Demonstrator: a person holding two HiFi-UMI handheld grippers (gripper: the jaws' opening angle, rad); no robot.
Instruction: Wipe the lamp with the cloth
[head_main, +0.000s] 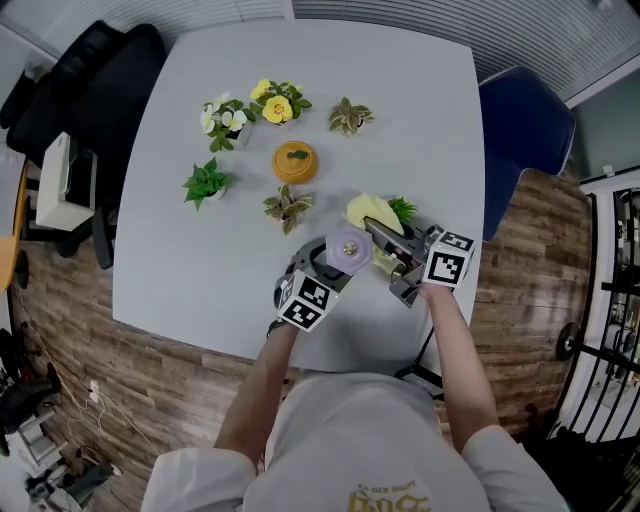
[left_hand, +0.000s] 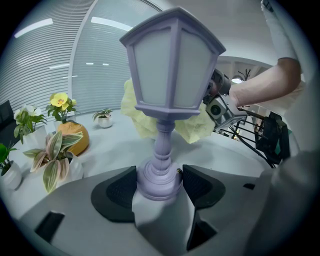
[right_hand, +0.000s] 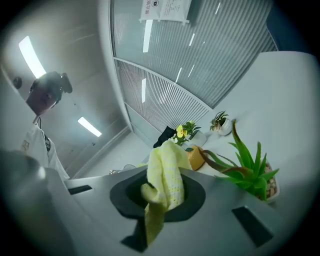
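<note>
Fingers (left_hand: 117, 192) of the left gripper (left_hand: 160, 186) squeeze the round foot of the small purple lantern-shaped lamp (left_hand: 172, 60), upright over the grey table (head_main: 200, 260). The right gripper (right_hand: 162, 195) pinches the soft yellow knitted cloth (right_hand: 164, 172) — just behind the shade. Wiping looks barely begun — most seems left.

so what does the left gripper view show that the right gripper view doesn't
Only the left gripper view: the purple lamp, its base held between the fingers of the left gripper. Only the right gripper view: the yellow cloth pinched in the fingers of the right gripper, and a spiky green plant. Both: that cloth, the yellow-flowered plant and the orange pot.
</note>
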